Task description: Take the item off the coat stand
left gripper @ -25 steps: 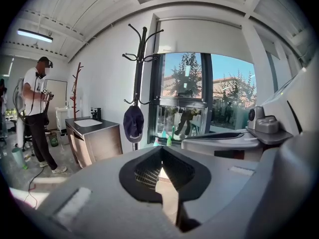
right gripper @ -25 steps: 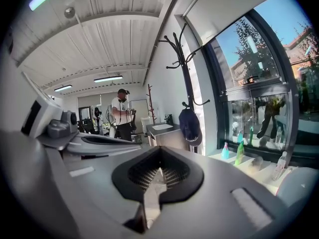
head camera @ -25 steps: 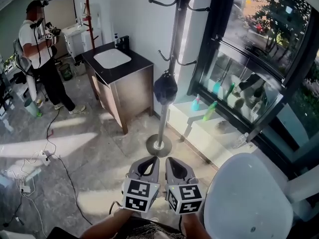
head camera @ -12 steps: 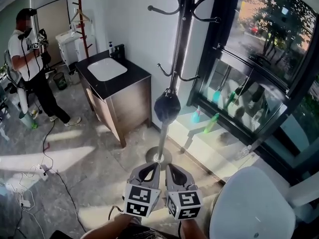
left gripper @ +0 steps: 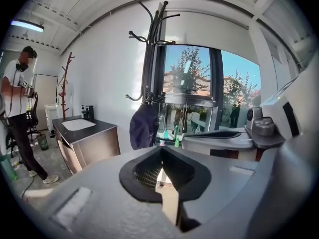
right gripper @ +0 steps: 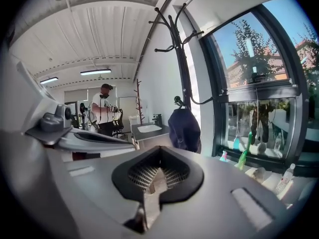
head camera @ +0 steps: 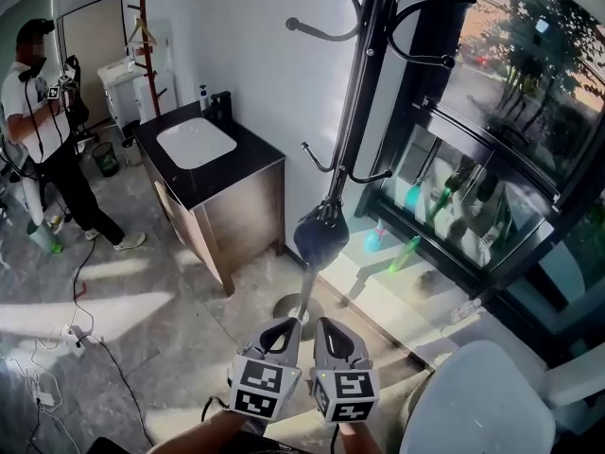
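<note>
- Far left, a person in a white T-shirt and dark trousers [head camera: 36, 112] stands on the grey stone floor [head camera: 123, 282], holding some gear at chest height.
- Behind that, a slim red wooden coat stand [head camera: 145, 36] rises against the white wall.
- Next comes a dark wooden vanity cabinet with a black top and a white basin [head camera: 210, 173], with small bottles at its back edge.
- The left gripper [head camera: 282, 327] is held low in front of the holder. Its jaws are pressed together with nothing between them.
- Just beyond it, a tall black metal coat stand with curved hooks [head camera: 357, 112] stands on a round base.
- A dark navy cloth item, rounded and sagging [head camera: 319, 238], hangs from one of its lower hooks. It is well apart from both grippers.
- The right gripper [head camera: 333, 327] sits just beside the left one, its jaws likewise closed and empty.
- On the white ledge under the black-framed window [head camera: 454, 149], a green plastic bottle [head camera: 404, 253] leans near a smaller teal one [head camera: 374, 238].
- At the bottom right is a white rounded seat [head camera: 477, 405].
</note>
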